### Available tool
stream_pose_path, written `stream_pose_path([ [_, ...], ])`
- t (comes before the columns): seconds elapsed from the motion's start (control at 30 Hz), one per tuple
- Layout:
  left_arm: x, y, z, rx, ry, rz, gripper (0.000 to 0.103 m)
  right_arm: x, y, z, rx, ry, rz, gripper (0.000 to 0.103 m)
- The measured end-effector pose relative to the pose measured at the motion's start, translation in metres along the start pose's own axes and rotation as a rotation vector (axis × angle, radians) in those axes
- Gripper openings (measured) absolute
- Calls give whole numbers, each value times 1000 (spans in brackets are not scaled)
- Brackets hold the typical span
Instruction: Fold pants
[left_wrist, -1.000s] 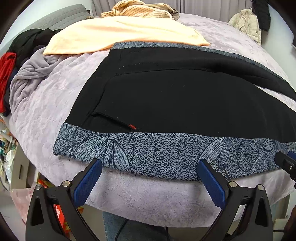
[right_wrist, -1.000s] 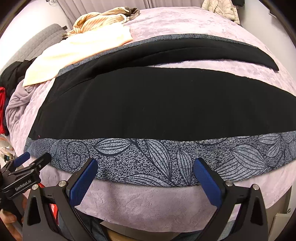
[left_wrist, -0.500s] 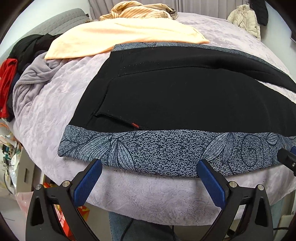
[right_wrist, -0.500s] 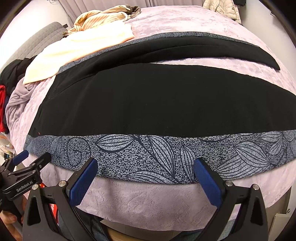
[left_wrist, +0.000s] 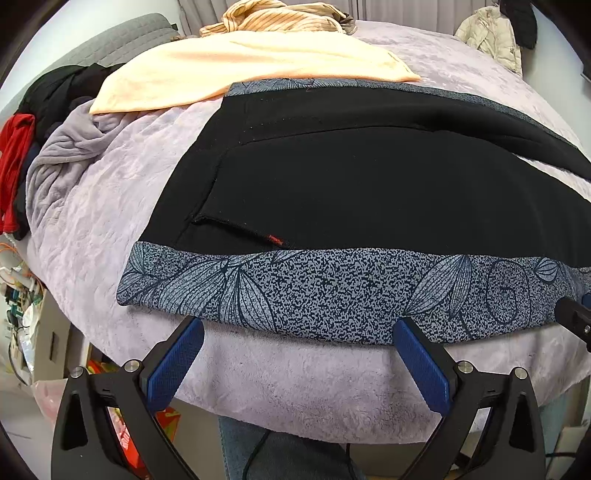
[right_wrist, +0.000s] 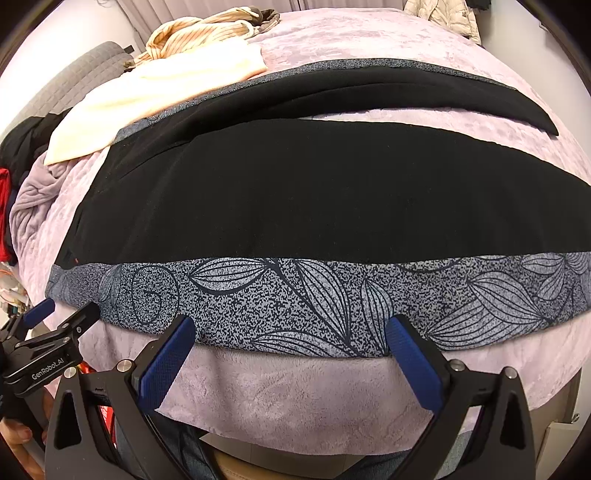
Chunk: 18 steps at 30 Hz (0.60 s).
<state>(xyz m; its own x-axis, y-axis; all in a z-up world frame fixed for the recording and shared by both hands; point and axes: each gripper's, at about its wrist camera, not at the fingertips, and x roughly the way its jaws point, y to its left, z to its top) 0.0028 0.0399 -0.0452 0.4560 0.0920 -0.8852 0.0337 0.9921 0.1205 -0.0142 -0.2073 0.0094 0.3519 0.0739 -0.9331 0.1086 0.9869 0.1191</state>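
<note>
Black pants (left_wrist: 362, 177) (right_wrist: 314, 199) with a blue-grey leaf-print side band (left_wrist: 332, 295) (right_wrist: 332, 299) lie spread flat across the bed, legs running to the right. My left gripper (left_wrist: 297, 332) hovers open just short of the band's near edge, by the waist end. My right gripper (right_wrist: 290, 330) is open too, at the same edge further along the leg. Neither holds any cloth. The left gripper's tip (right_wrist: 66, 325) shows at the left of the right wrist view, and the right gripper's tip (left_wrist: 574, 317) at the right edge of the left wrist view.
A lilac plush blanket (left_wrist: 295, 380) (right_wrist: 295, 384) covers the bed. A peach towel (left_wrist: 243, 70) and a striped garment (left_wrist: 280, 18) lie beyond the pants. Dark and red clothes (left_wrist: 14, 162) are heaped at the far left. A pale jacket (left_wrist: 491, 33) hangs at the back right.
Both grippers have crept forward toward the printed band's near edge, which now sits closer to the fingertips. The pants have not moved and both stay open.
</note>
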Motion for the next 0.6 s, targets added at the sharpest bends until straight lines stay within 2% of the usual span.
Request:
stream_pose_path([
  [0.6,6,4,-2,7,48,-37,103,1,-1,-3,11,6,2,103],
])
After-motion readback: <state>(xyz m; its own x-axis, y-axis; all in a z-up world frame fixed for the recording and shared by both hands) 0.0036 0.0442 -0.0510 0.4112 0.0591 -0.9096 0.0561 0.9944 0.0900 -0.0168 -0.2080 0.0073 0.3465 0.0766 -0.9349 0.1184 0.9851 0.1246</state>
